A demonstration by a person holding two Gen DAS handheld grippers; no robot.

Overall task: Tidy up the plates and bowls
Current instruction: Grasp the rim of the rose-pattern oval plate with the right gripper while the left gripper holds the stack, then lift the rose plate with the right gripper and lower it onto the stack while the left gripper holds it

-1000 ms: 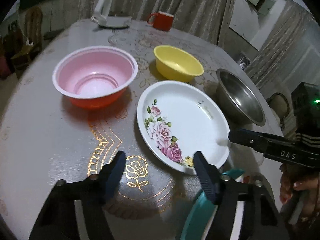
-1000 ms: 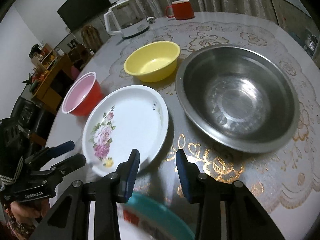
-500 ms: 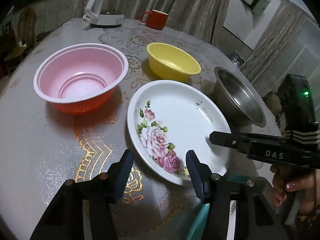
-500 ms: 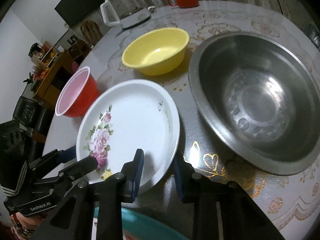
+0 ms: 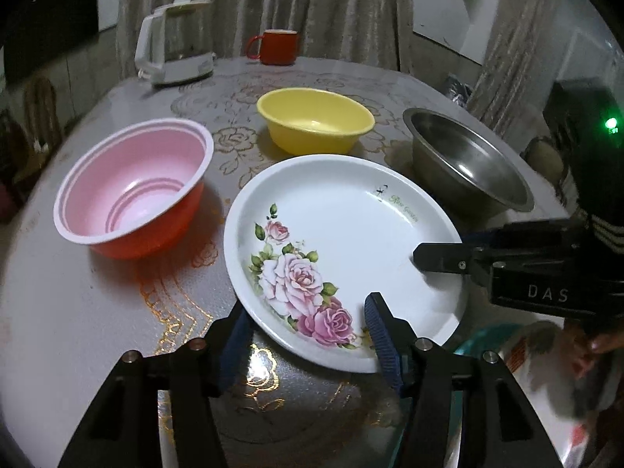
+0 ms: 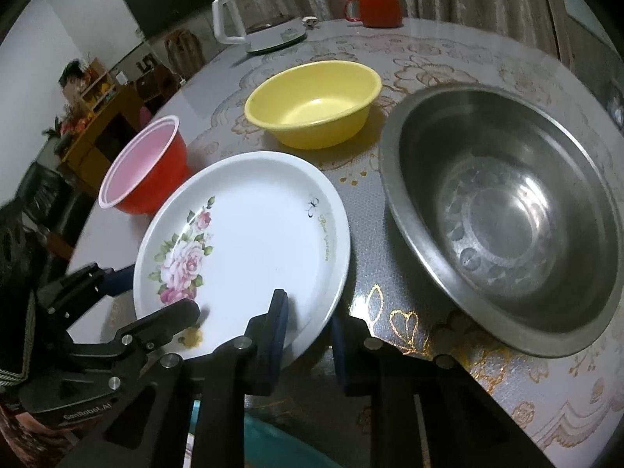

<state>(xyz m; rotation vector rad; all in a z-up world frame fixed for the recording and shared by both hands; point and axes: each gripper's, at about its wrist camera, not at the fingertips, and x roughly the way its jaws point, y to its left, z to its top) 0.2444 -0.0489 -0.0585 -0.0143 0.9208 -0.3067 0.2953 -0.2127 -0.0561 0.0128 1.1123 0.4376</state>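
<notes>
A white plate with pink roses [image 5: 343,249] [image 6: 249,241] lies on the table between a pink-lined red bowl [image 5: 132,191] [image 6: 144,163], a yellow bowl [image 5: 316,121] [image 6: 312,105] and a steel bowl [image 5: 468,160] [image 6: 507,210]. My left gripper [image 5: 308,343] is open, its fingers straddling the plate's near rim, one above and one below. My right gripper [image 6: 308,335] is open and straddles the plate's rim at the other side; it also shows in the left wrist view [image 5: 440,261]. I cannot tell if the pads touch the plate.
A white kettle [image 5: 175,43] [image 6: 257,15] and a red mug [image 5: 277,46] [image 6: 378,7] stand at the table's far edge. A teal-rimmed object [image 6: 273,444] lies just under the grippers at the near edge. Curtains hang behind the table; furniture stands to the left.
Both grippers have moved forward onto the plate's rim from opposite sides. The right gripper's jaws have narrowed slightly. The plate and bowls have stayed in place.
</notes>
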